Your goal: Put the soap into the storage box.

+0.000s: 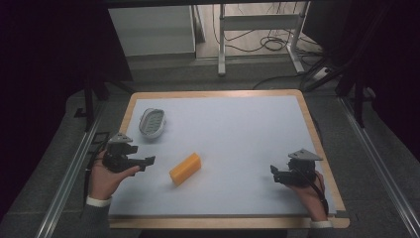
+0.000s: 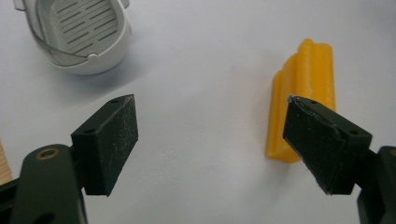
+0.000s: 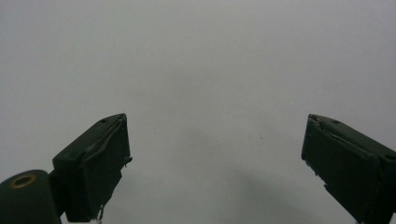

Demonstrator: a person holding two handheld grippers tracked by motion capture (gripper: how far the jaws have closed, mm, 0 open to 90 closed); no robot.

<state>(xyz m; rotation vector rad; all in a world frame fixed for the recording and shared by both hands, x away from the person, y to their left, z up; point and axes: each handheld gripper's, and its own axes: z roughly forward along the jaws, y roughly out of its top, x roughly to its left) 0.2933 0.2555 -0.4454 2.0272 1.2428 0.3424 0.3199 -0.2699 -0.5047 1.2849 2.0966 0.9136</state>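
Note:
A yellow ridged bar (image 1: 185, 168) lies flat on the pale blue mat, left of centre. In the left gripper view the yellow bar (image 2: 303, 84) sits just beyond the right jaw. My left gripper (image 1: 148, 161) is open, a short way left of the bar, with nothing between its jaws (image 2: 210, 135). A white slotted dish (image 1: 151, 122) stands behind it at the far left; the dish (image 2: 81, 35) shows its slotted floor. My right gripper (image 1: 273, 171) is held over bare mat at the right, open and empty (image 3: 215, 149).
The mat (image 1: 237, 134) lies on a wooden board (image 1: 317, 134) whose edge frames it. Metal rails (image 1: 376, 158) run along both sides of the table. Beyond the far edge stand a white cabinet (image 1: 151, 29), a metal stand and loose cables.

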